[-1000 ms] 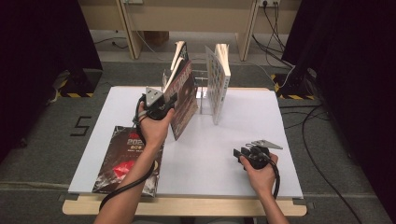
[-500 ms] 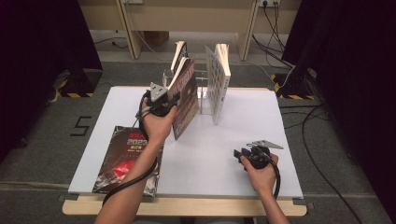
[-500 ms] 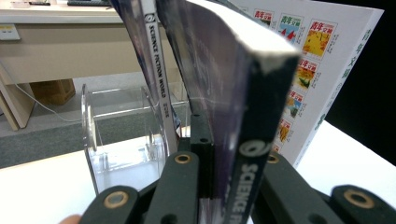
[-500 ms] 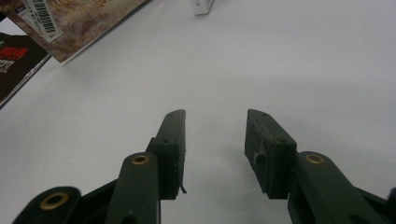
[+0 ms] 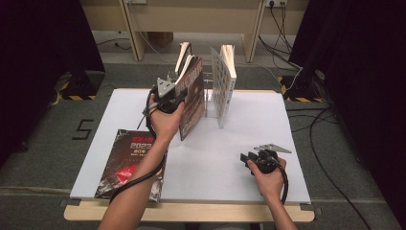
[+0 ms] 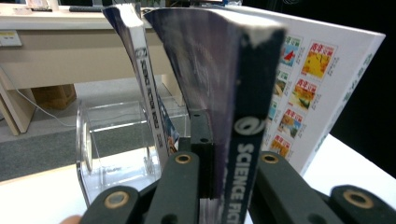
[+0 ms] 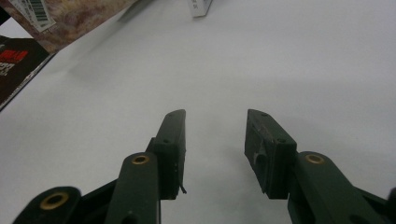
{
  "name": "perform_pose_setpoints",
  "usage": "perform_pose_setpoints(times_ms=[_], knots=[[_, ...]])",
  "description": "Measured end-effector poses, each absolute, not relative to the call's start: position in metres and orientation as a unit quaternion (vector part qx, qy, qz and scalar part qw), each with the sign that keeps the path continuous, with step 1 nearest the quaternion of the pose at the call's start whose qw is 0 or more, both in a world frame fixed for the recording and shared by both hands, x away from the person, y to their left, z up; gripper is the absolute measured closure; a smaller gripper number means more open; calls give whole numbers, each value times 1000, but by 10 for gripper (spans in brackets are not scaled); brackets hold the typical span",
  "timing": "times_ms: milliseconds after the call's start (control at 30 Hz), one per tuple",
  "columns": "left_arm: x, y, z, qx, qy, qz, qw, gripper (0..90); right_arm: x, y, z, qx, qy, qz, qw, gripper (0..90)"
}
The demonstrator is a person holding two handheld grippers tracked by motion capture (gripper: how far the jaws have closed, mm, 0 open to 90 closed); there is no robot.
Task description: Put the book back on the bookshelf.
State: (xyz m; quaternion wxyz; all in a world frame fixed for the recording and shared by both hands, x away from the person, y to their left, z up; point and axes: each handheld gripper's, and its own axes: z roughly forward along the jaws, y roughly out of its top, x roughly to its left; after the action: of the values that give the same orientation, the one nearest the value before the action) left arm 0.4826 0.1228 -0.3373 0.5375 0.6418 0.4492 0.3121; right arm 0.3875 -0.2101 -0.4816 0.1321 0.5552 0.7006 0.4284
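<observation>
My left gripper [image 5: 168,94] is shut on the spine of a dark magazine [image 5: 192,98], which it holds upright just left of a clear acrylic rack [image 5: 208,98]. In the left gripper view the jaws [image 6: 229,158] clamp that spine, which is printed SCIENCE FICTION [image 6: 243,140]. A second magazine [image 6: 145,79] with the same spine stands in the clear rack [image 6: 112,149]. A white-backed magazine [image 5: 224,81] stands to the right of the rack. My right gripper [image 5: 254,158] rests open near the table's front right, its jaws [image 7: 215,140] apart over bare white table.
A black magazine [image 5: 129,163] lies flat at the front left of the white table [image 5: 249,120], overhanging the front edge a little. Behind the table are wooden bench legs [image 5: 134,28] and cables on the floor. Dark curtains hang on both sides.
My left gripper has carried the dark magazine farther from the person and slightly right, closer to the rack. The right gripper has stayed in place.
</observation>
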Motion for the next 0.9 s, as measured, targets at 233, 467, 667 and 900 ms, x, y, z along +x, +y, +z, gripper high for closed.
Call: perform_pose_setpoints(times_ms=[233, 467, 667, 900], knots=[[490, 119, -329, 636, 449, 323, 539, 839, 388, -211, -482, 555, 700, 429, 132, 588], [498, 118, -326, 633, 453, 331, 534, 839, 387, -211, -481, 557, 698, 430, 132, 589], [502, 118, -324, 628, 455, 334, 536, 839, 387, -212, -481, 554, 700, 430, 134, 589], [505, 117, -323, 622, 455, 343, 538, 839, 386, -212, -481, 560, 696, 429, 129, 589]])
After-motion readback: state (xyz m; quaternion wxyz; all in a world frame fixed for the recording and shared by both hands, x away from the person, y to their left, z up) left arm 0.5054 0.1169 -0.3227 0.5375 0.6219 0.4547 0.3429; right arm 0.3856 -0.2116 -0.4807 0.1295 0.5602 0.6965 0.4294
